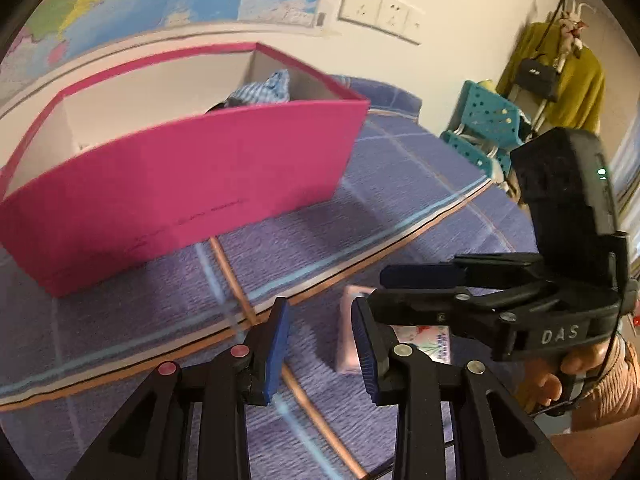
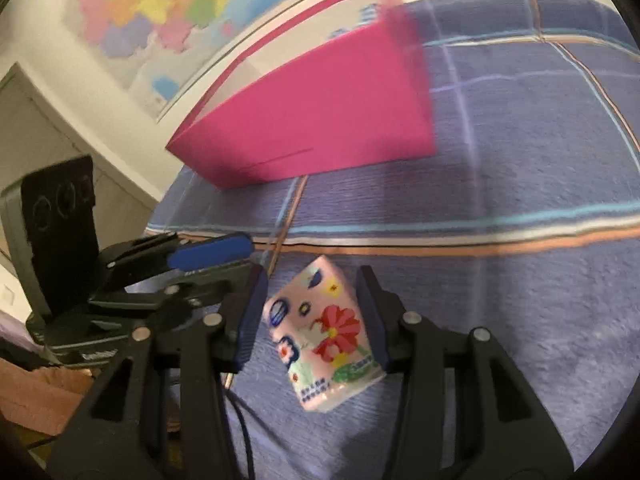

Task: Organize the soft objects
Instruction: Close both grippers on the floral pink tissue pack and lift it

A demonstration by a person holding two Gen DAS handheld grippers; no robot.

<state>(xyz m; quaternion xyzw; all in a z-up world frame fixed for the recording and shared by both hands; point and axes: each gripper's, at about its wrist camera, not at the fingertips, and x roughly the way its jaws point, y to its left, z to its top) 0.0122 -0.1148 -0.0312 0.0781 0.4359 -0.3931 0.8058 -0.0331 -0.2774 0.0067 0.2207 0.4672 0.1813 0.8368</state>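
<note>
One pink tissue pack (image 2: 324,336) lies on a purple checked bedspread (image 2: 520,184), between the spread fingers of the right gripper (image 2: 316,320); contact is unclear. The left gripper (image 1: 320,344) hovers beside it, parted and empty. One pink box (image 1: 192,184) behind holds checked cloth (image 1: 264,90).

White raised letters "DAS" stand on the black plastic body of the right gripper (image 1: 368,292) in the left wrist view; print on the pink floral tissue pack (image 2: 324,336) and on the magenta cardboard box (image 1: 180,184) is too blurred to read.
</note>
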